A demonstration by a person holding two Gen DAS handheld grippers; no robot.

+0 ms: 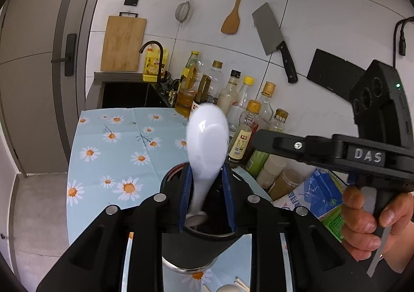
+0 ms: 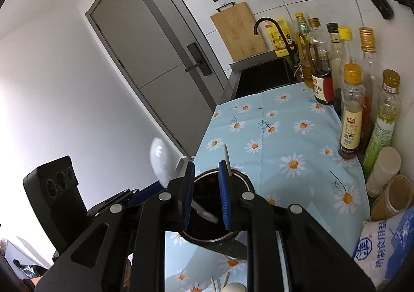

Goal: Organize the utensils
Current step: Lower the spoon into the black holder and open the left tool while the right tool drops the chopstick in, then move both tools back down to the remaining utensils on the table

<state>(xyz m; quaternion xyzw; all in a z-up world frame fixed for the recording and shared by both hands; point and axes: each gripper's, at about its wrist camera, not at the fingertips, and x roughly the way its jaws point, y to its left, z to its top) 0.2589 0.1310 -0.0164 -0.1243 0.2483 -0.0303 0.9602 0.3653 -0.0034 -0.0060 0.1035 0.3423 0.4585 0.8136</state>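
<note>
Both grippers hang over the round dark metal utensil cup (image 1: 196, 242) standing on the daisy-print blue tablecloth (image 1: 116, 152). Our left gripper (image 1: 207, 198) has its blue pads apart, and the white glossy ceramic spoon (image 1: 207, 136) stands between them, handle down in the cup, bowl up and blurred; we judge it just released and dropping in. Our right gripper (image 2: 205, 196) has its pads apart too, with a thin white stick (image 2: 227, 160) rising against the right pad; we cannot tell whether it is gripped. Next we should lift the left gripper clear, then fetch the wooden utensils (image 1: 240, 286) lying near us on the cloth
</note>
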